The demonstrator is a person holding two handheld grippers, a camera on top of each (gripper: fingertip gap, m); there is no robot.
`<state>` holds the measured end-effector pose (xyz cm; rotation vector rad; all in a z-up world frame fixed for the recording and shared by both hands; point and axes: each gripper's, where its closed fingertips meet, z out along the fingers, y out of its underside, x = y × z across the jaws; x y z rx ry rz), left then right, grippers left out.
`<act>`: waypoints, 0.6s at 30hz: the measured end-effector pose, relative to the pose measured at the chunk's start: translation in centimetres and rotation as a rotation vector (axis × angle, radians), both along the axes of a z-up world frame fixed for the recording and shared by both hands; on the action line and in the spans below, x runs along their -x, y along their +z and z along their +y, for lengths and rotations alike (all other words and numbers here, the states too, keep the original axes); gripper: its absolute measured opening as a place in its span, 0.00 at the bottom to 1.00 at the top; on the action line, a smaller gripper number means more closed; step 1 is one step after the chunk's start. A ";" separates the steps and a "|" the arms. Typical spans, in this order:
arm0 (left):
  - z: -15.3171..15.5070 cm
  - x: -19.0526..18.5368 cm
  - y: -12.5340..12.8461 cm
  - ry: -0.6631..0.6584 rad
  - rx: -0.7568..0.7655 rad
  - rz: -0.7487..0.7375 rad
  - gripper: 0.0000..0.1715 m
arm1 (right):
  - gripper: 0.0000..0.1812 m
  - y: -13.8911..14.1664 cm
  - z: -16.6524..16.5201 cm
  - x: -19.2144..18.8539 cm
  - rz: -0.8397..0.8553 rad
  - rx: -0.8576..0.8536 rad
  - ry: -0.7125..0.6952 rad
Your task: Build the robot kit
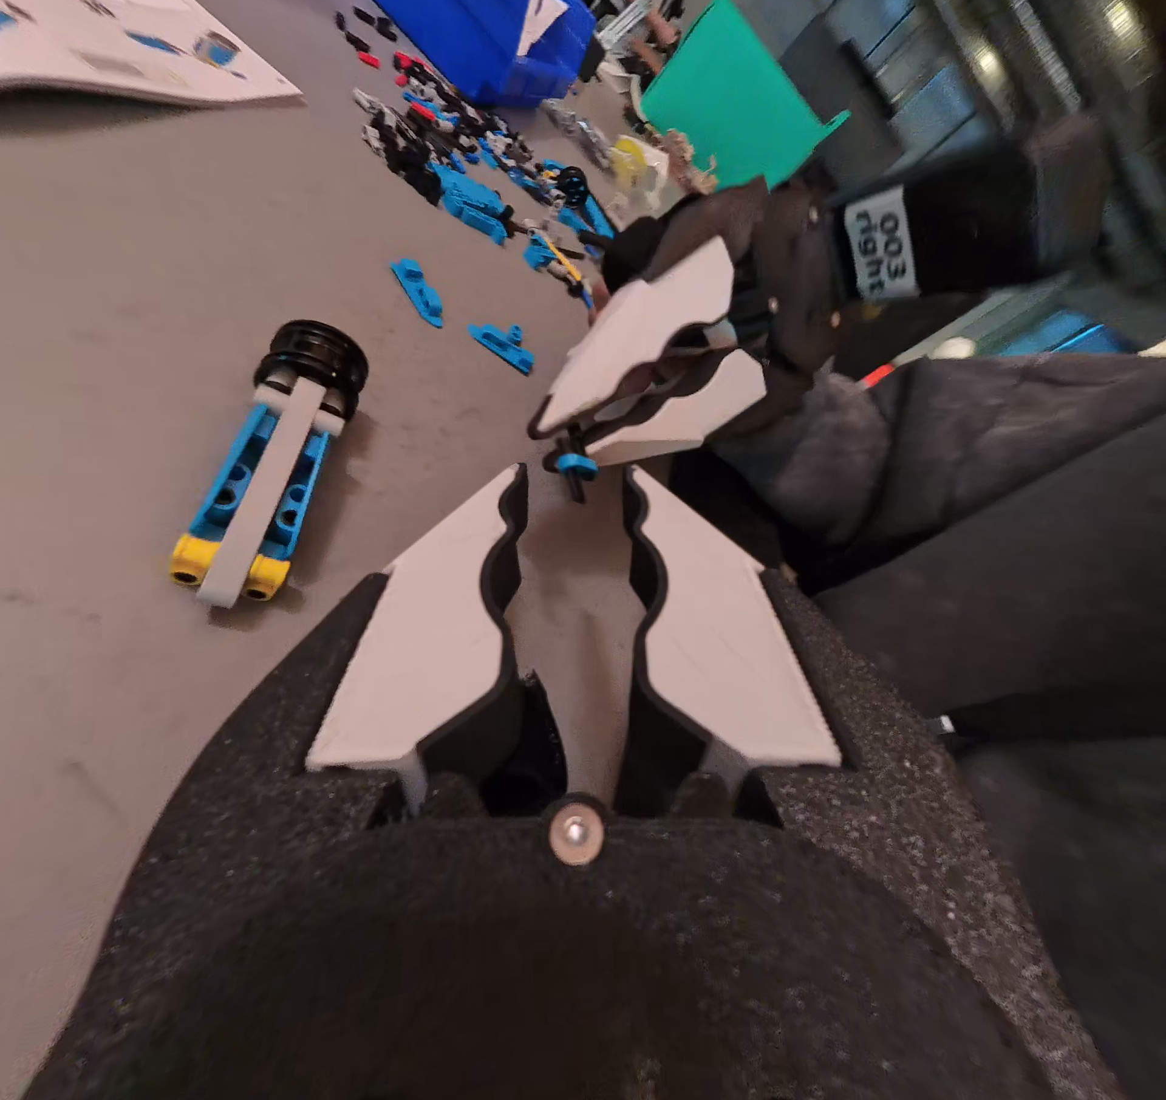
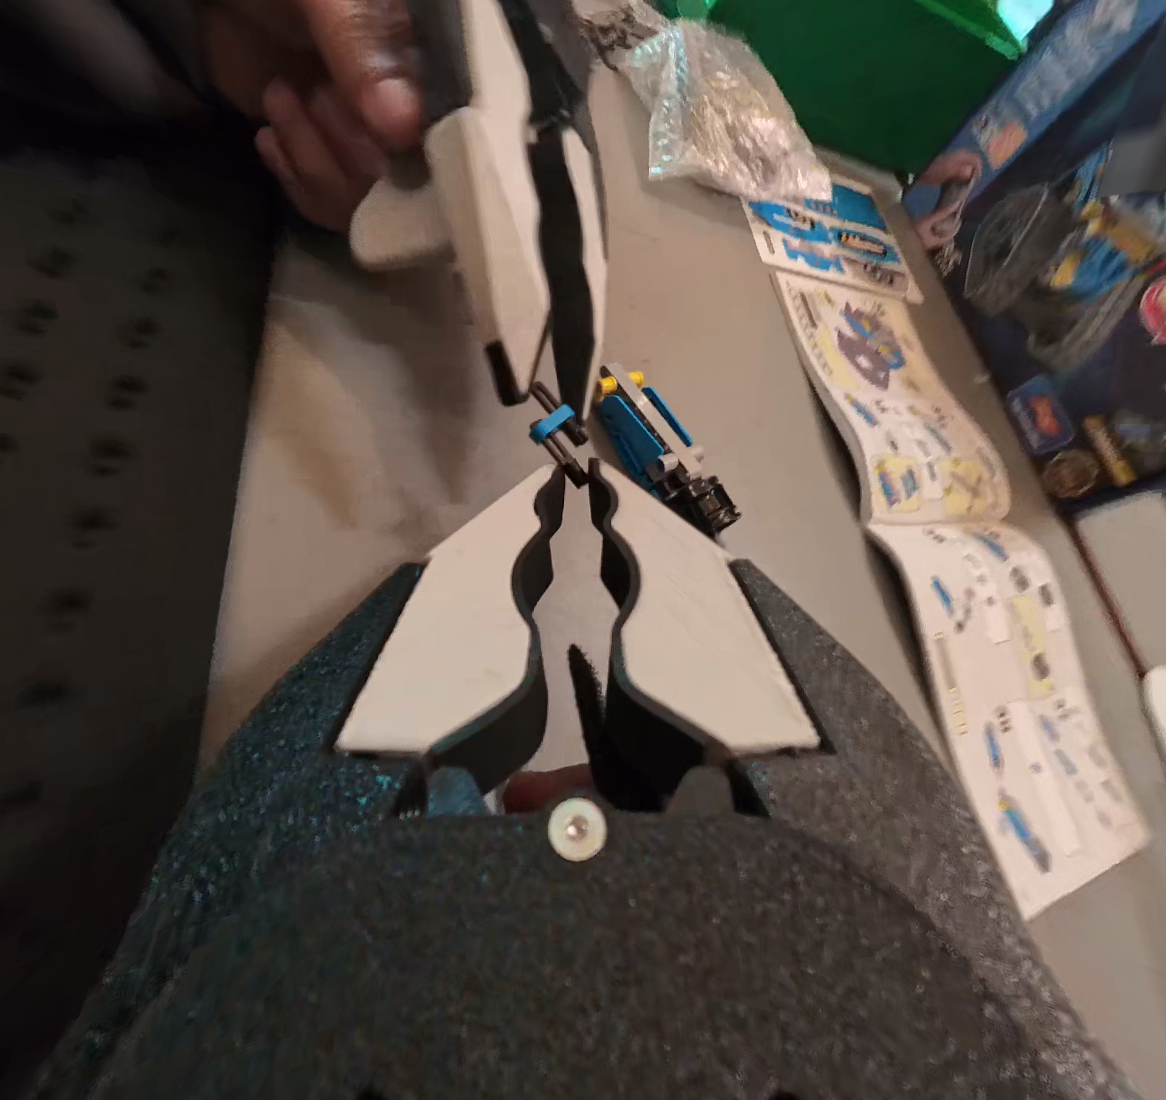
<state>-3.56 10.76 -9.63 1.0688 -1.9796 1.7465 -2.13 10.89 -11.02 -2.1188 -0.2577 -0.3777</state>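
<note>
Right wrist view: my right gripper (image 2: 571, 473) pinches a black pin (image 2: 568, 467) carrying a blue connector (image 2: 549, 426); my left gripper (image 1: 574, 470), jaws spread, nears it above the table (image 1: 126, 312).

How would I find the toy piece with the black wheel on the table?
On the grey table, look past the open left gripper, away from the right gripper pinching a small blue piece. It lies alone there: blue beams under a grey strip, yellow tips at one end, a black wheel at the other.
</note>
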 end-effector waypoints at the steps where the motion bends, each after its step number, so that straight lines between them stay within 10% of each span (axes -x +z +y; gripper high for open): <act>1: 0.0 0.0 0.1 -0.014 0.034 0.039 0.18 | 0.04 0.2 -0.1 0.3 -0.060 0.002 0.028; 11: -1.0 0.6 -0.2 -0.072 0.033 0.066 0.04 | 0.04 0.5 -0.2 0.5 -0.423 0.053 0.060; 18: 0.5 -2.0 2.1 0.132 0.231 0.094 0.04 | 0.30 0.7 0.3 0.6 0.107 -0.063 -0.160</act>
